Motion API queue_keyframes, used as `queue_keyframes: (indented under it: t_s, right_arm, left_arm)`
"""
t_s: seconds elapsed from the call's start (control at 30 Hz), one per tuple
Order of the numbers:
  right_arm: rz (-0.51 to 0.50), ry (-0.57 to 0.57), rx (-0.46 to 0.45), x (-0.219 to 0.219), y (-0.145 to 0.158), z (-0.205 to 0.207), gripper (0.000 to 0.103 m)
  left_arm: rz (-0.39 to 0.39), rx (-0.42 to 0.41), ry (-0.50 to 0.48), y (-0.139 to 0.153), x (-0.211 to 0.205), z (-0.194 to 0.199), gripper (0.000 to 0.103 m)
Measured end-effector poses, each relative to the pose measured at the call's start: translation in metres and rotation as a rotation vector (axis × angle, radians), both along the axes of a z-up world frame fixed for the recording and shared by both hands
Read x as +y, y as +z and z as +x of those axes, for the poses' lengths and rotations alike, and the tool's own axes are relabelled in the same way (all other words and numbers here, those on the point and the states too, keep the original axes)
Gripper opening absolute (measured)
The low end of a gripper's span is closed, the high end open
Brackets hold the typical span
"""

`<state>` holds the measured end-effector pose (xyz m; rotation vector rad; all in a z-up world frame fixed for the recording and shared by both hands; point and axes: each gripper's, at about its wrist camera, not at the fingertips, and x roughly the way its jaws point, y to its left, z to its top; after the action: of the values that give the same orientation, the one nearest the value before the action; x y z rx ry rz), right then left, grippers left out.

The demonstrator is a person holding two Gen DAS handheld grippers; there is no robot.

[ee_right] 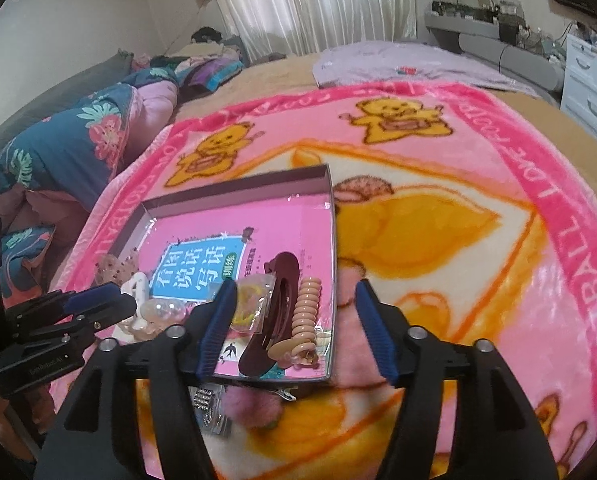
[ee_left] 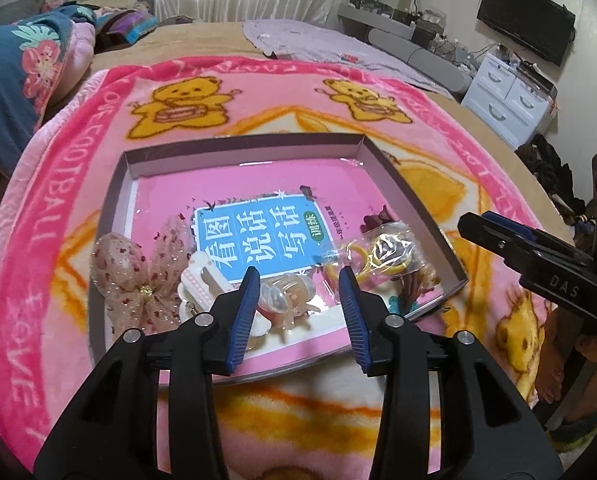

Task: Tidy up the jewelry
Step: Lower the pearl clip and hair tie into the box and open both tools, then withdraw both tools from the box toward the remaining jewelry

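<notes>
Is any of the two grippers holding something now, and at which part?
Nothing is held. The left gripper and right gripper both hover with jaws open above the box of hair accessories.

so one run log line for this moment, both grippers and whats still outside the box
left gripper: open, empty | right gripper: open, empty | dark red hair claw: in box | pink fuzzy hair clip: on blanket

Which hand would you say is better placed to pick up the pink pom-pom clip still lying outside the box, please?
Right, probably. The pom-pom clip lies on the blanket just below the right gripper, whose jaws are open and empty. The left gripper hangs over the box, and its view doesn't show the clip.
</notes>
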<state>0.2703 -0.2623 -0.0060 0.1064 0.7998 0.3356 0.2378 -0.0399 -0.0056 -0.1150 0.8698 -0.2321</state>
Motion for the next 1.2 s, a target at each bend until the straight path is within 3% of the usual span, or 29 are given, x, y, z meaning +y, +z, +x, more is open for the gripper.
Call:
queue_keyframes:
  t_s: [0.17, 0.33, 0.4, 0.5, 0.83, 1.2]
  right_arm:
    - [-0.011, -0.003, -0.061, -0.004, 0.015, -0.015, 0.078]
    - [0.002, -0.009, -0.102, -0.008, 0.028, -0.028, 0.087]
    - [0.008, -0.008, -0.110, -0.009, 0.032, -0.032, 0.089]
    - [0.005, -0.008, -0.132, -0.010, 0.038, -0.038, 0.089]
    - [0.008, 0.001, -0.192, -0.013, 0.056, -0.068, 0.090]
    - [-0.020, 0.026, -0.176, -0.009, 0.050, -0.091, 0.090]
  left_arm:
    - [-0.010, -0.028, 0.013, 0.015, 0.005, -0.008, 0.046]
    - [-0.017, -0.069, 0.056, 0.036, 0.014, -0.021, 0.069]
    - [-0.019, -0.086, 0.080, 0.045, 0.020, -0.027, 0.082]
    - [-0.016, -0.103, 0.106, 0.056, 0.028, -0.034, 0.089]
    - [-0.001, -0.153, 0.142, 0.075, 0.038, -0.068, 0.093]
    - [0.009, -0.124, 0.143, 0.059, 0.040, -0.099, 0.093]
